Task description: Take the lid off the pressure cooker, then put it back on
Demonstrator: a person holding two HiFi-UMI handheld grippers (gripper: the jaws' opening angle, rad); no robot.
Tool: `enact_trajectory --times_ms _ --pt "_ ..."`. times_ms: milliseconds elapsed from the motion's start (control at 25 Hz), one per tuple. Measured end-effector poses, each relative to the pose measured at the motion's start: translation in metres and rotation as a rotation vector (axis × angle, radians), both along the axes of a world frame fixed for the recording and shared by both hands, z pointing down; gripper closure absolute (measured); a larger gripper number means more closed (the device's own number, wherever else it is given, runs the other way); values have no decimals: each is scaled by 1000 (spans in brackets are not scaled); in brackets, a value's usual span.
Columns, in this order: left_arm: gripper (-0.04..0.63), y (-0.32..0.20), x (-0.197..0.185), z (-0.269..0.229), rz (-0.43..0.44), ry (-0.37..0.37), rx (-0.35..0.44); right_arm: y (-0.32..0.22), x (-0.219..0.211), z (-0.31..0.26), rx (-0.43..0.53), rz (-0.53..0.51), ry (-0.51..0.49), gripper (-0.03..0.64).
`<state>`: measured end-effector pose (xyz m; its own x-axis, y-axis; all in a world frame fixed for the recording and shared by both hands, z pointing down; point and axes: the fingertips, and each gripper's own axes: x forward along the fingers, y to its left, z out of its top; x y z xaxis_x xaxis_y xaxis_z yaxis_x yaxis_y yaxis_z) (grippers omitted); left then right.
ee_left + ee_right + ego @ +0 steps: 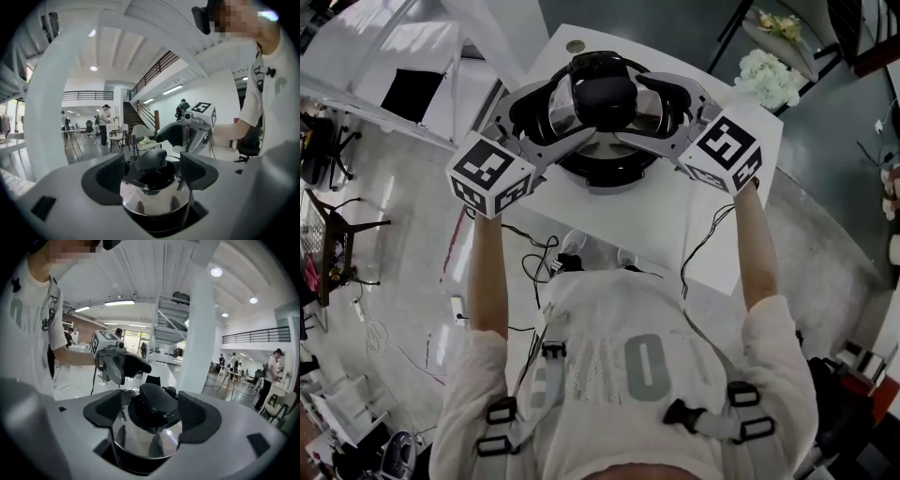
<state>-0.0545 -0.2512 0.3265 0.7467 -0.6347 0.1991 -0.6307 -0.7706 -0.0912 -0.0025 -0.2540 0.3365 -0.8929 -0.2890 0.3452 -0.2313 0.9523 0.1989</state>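
The pressure cooker (602, 167) stands on a white table (694, 225), its steel lid (581, 111) with the black handle (603, 98) seated on top. My left gripper (546, 111) reaches in from the left and my right gripper (664, 105) from the right, so their jaws flank the lid on opposite sides. In the left gripper view the open left gripper (152, 171) has the shiny lid (154, 199) and its handle (151, 159) between its jaws. In the right gripper view the right gripper (152, 413) is spread wide around the lid (145, 439). Neither clearly presses on it.
The table's near edge lies just in front of the person's body. White flowers (769, 75) stand beyond the table's far right corner. Cables (534, 253) trail on the floor below. A dark chair (328, 225) is at the far left. People stand far off in the hall.
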Motion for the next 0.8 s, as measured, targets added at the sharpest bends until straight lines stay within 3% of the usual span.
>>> enact_trajectory --times_ms 240,360,440,600,800 --pt "213 -19 15 14 169 -139 -90 -17 -9 15 -39 -148 128 230" --pt "213 -25 20 27 205 -170 -124 -25 -12 24 -46 -175 164 232" --pt "226 -26 23 33 226 -194 -126 -28 -15 27 -65 -196 166 272" --pt "330 -26 25 39 310 -219 -132 -27 -22 29 -135 -264 163 320" --pt "331 -30 26 39 370 -229 -160 -31 -23 30 -169 -284 155 327"
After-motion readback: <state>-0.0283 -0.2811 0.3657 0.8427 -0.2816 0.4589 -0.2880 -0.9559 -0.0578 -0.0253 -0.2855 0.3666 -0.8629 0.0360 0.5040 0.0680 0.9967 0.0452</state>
